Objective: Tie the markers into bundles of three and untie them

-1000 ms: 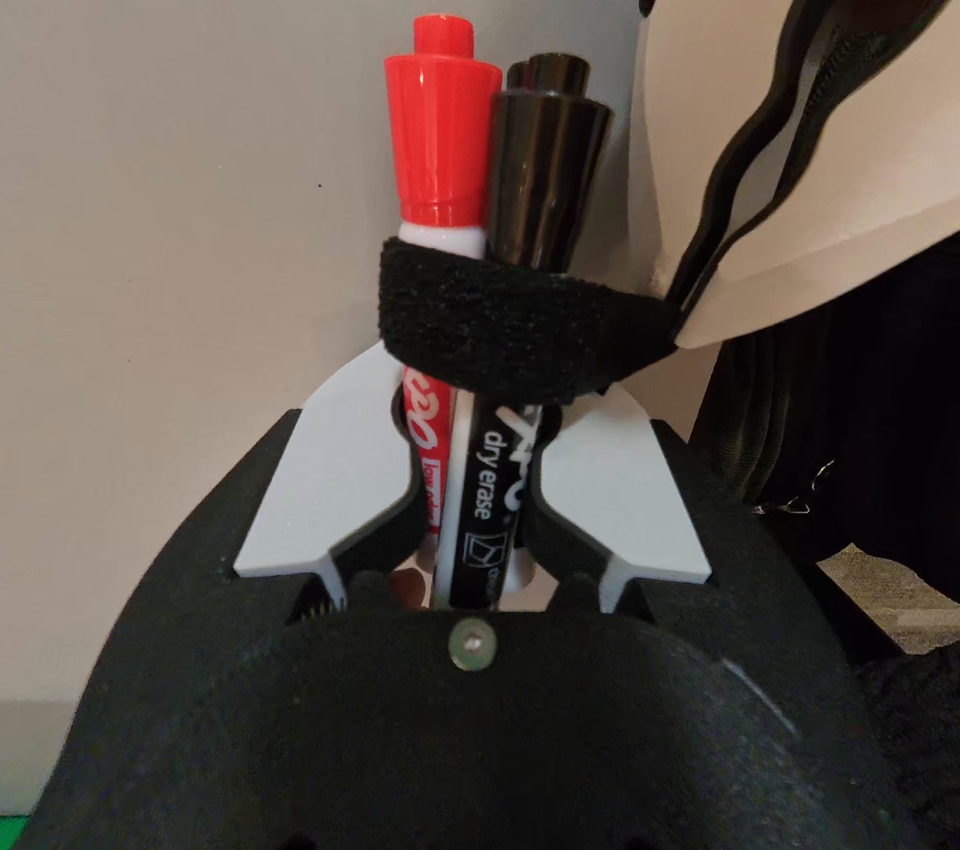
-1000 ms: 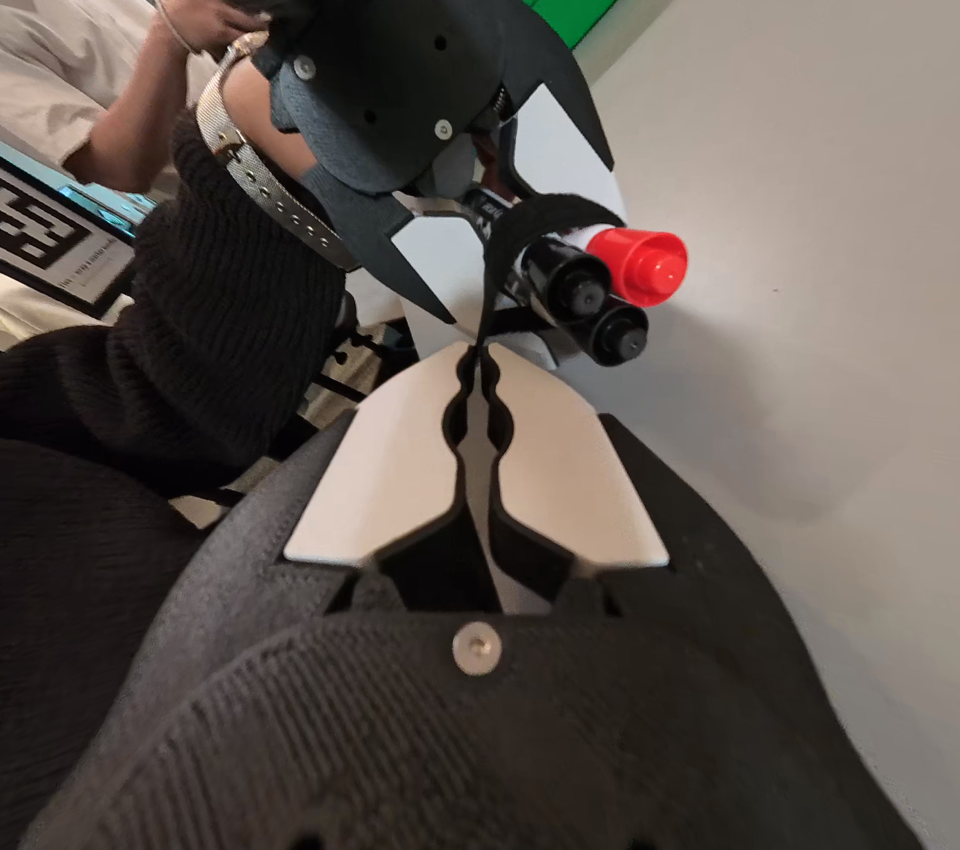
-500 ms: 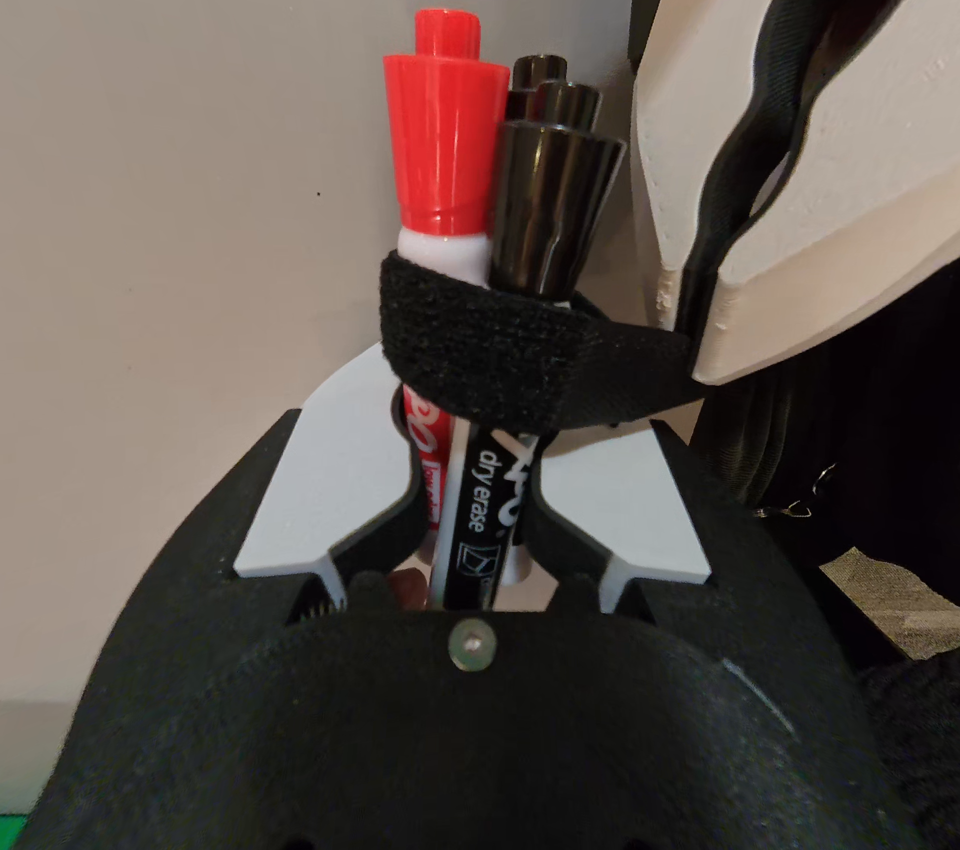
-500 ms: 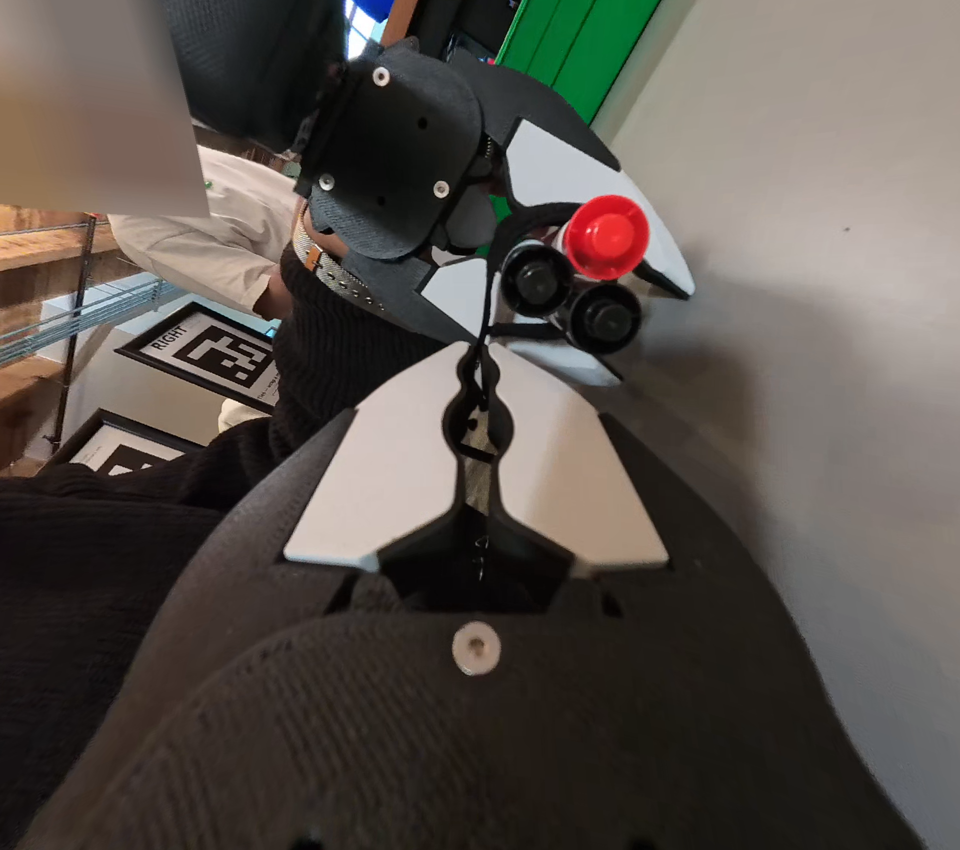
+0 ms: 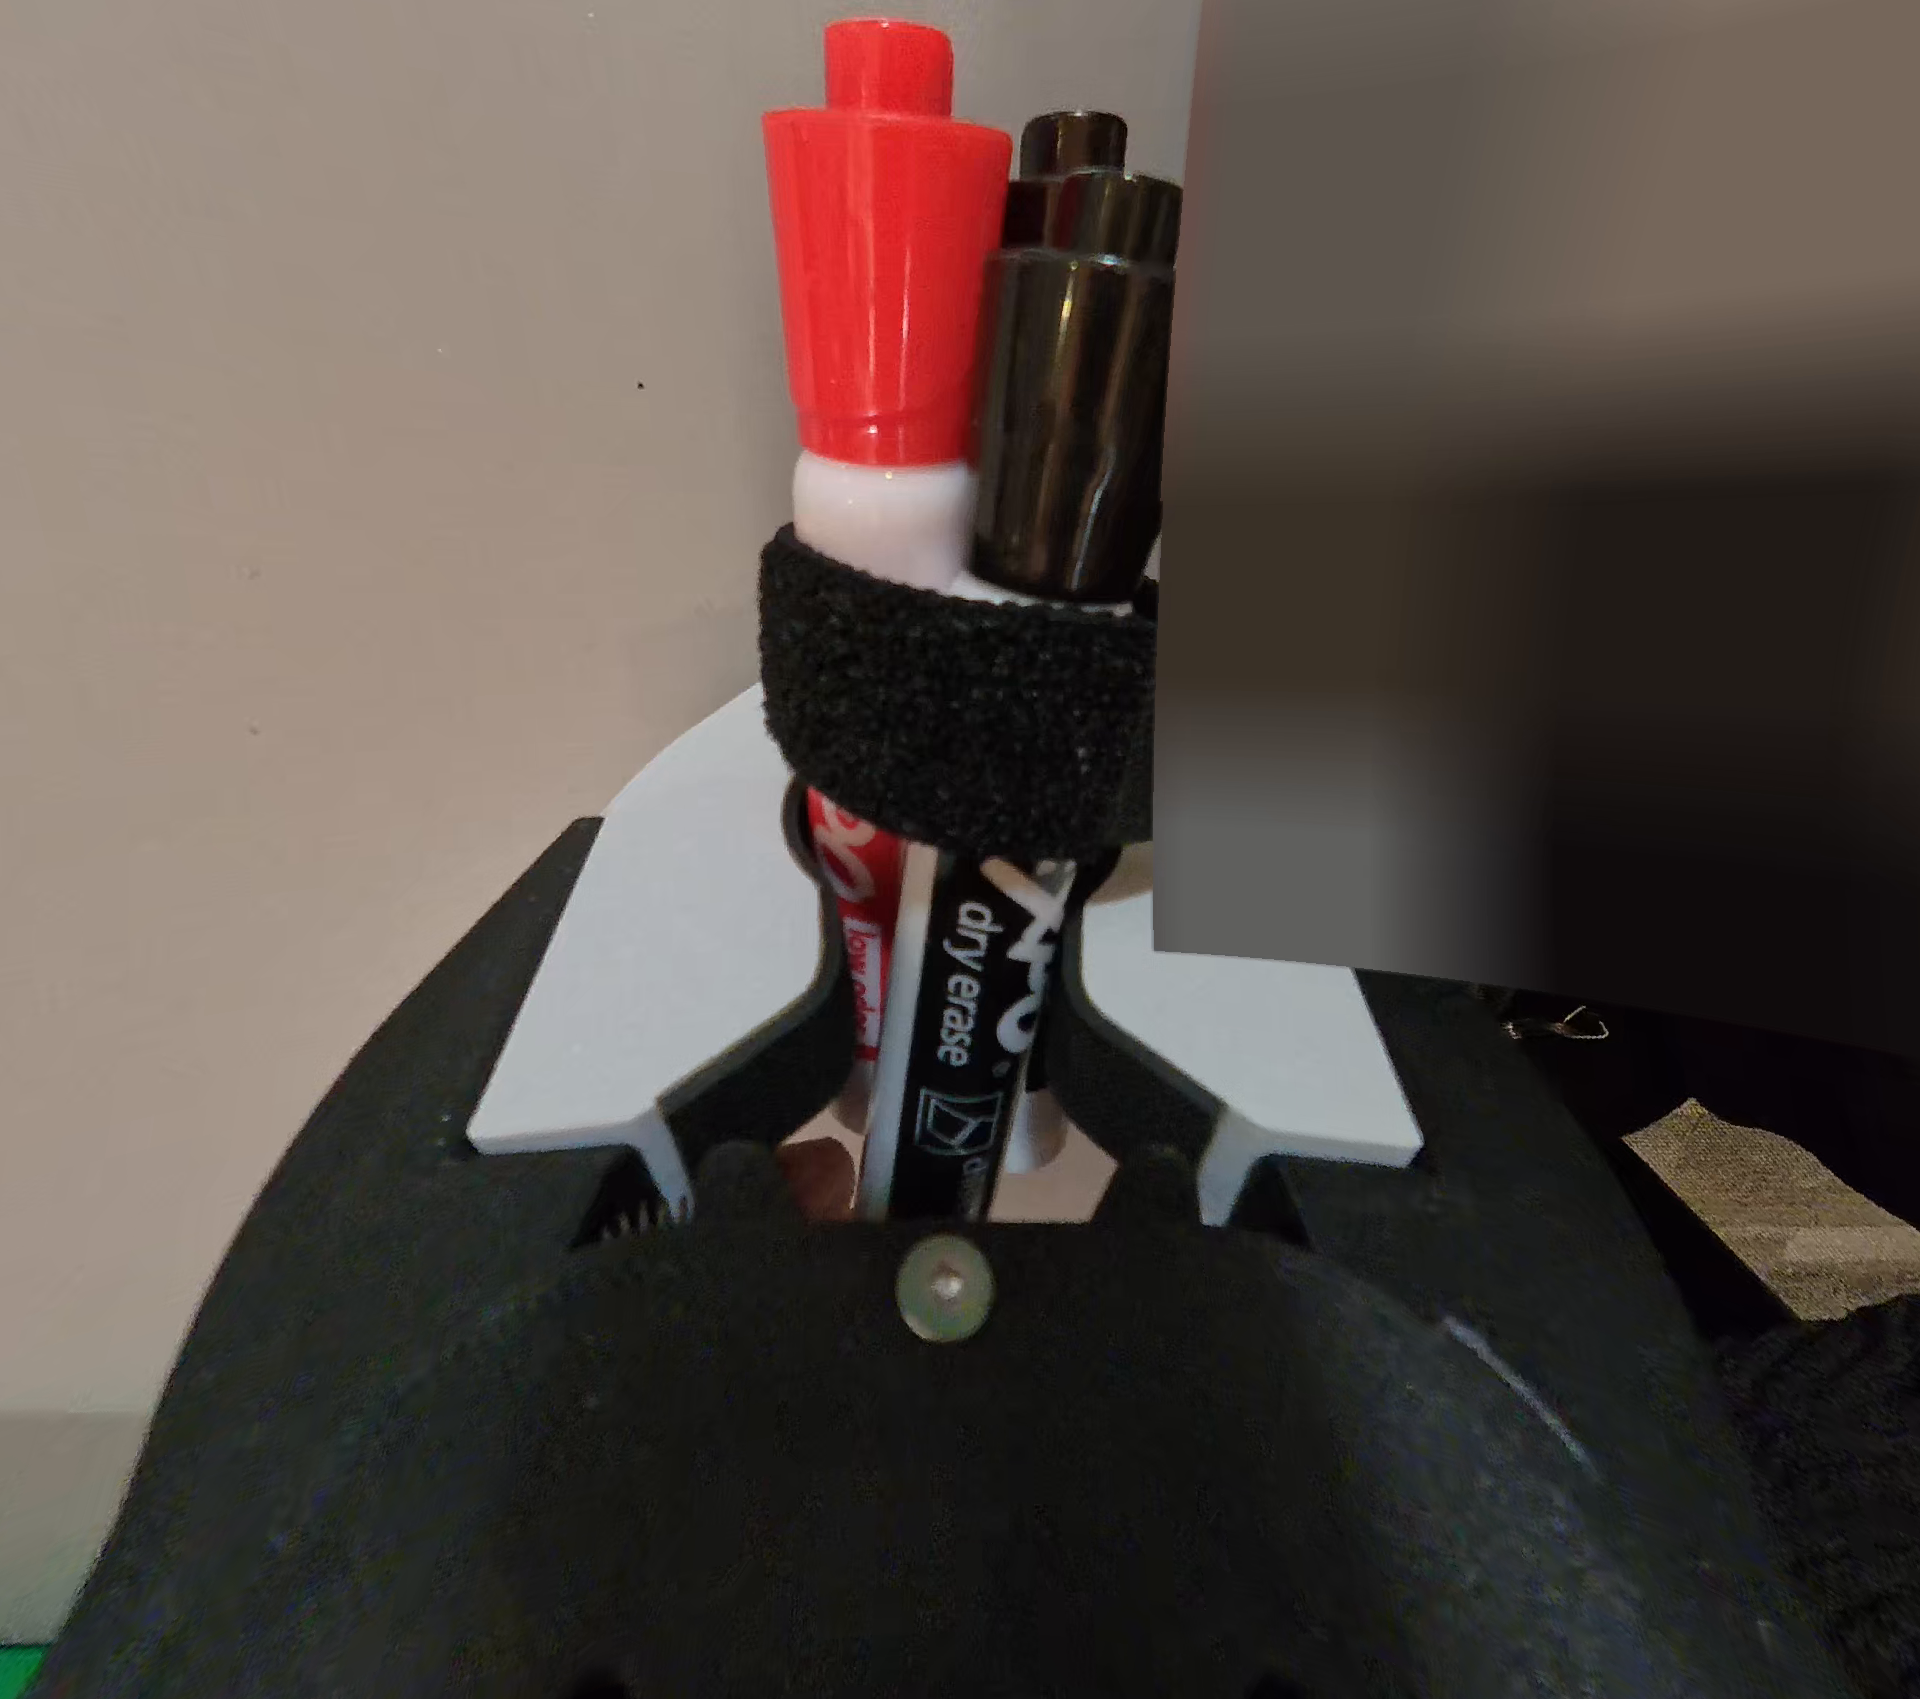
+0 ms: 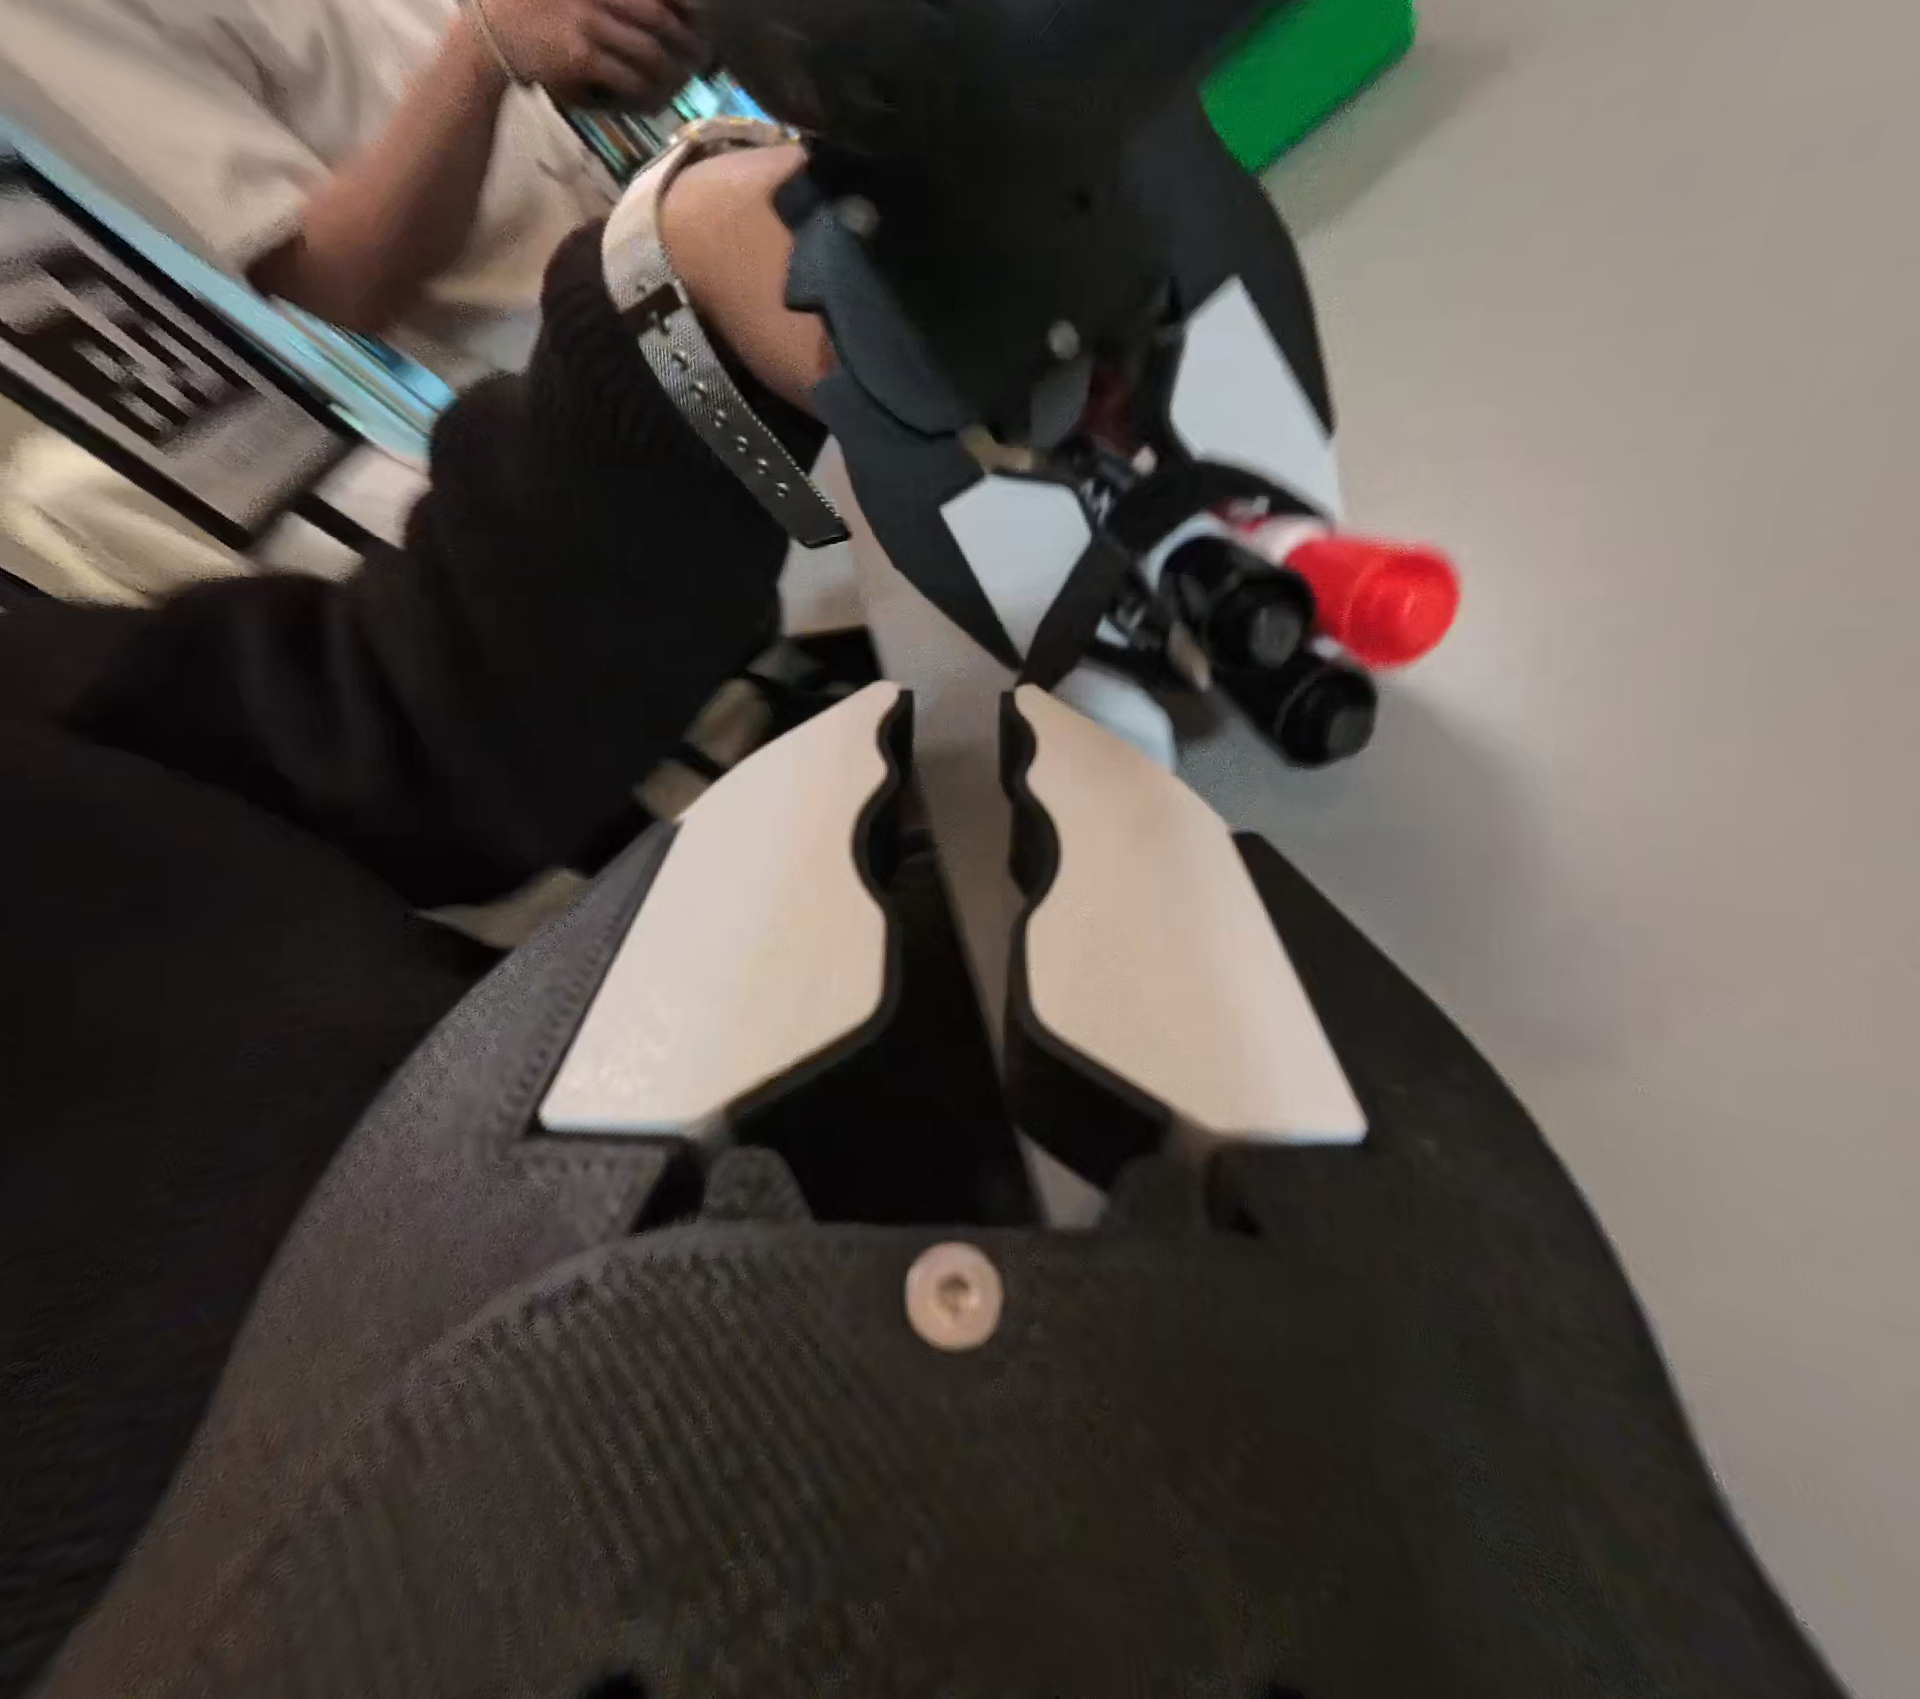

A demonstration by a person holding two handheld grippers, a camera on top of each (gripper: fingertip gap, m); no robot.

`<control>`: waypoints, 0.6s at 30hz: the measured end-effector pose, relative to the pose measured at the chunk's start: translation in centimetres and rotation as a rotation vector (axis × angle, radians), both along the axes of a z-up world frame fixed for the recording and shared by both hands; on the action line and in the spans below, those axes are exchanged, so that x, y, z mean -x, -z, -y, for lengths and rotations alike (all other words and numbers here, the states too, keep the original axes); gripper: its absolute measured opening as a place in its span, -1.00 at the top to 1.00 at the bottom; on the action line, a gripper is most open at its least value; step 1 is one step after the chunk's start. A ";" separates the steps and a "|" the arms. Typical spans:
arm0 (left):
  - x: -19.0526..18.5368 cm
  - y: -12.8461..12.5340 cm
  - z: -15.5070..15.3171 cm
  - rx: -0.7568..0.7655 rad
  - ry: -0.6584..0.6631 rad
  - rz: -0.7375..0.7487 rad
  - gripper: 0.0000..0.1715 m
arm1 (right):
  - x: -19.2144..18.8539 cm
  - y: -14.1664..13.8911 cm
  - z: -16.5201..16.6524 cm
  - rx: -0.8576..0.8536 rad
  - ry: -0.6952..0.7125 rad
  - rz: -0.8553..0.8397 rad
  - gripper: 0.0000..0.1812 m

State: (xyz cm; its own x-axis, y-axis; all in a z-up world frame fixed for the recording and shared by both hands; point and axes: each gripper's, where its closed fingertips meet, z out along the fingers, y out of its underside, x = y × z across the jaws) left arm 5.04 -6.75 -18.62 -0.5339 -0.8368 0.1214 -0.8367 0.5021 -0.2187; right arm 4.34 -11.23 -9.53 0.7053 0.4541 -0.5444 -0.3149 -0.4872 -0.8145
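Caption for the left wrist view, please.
Left claw clamps three markers, one red-capped, two black-capped, bound by a black strap.

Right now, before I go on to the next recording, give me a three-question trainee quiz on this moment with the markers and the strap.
1. Multiple choice: which caps show in the bundle of markers? A) one red, two black. B) two red, one black. C) three black.
2. True or false: the right gripper is clamped on the black strap.
3. Short answer: what does the left gripper hold?

Key:
1. A: one red cap and two black caps.
2. False: its jaws stand apart with nothing between them; in the right wrist view the strap's tail ends just beyond its tips.
3. The marker bundle, gripped by the barrels below the strap wound around them.
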 end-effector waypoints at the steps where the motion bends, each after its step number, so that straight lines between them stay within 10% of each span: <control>1: 0.0 0.0 0.0 0.000 -0.001 -0.001 0.48 | -0.5 -0.5 0.0 -0.076 0.019 0.141 0.81; 6: 0.0 0.0 0.0 0.002 -0.001 -0.003 0.48 | -1.9 -1.0 0.4 -0.478 0.117 1.060 0.60; 10: 0.0 0.0 0.0 -0.006 0.007 -0.003 0.48 | 0.4 -0.6 0.6 -0.805 0.118 1.603 0.89; 18: 0.7 0.0 0.8 -0.021 0.056 -0.037 0.48 | -0.1 2.4 -0.9 -0.781 0.032 1.842 0.73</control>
State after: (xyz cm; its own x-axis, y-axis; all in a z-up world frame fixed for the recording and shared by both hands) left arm 4.39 -7.54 -18.60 -0.5758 -0.8080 0.1248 -0.8142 0.5529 -0.1772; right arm 4.44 -10.32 -11.91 0.0941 0.1680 0.9813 0.9930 0.0551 -0.1047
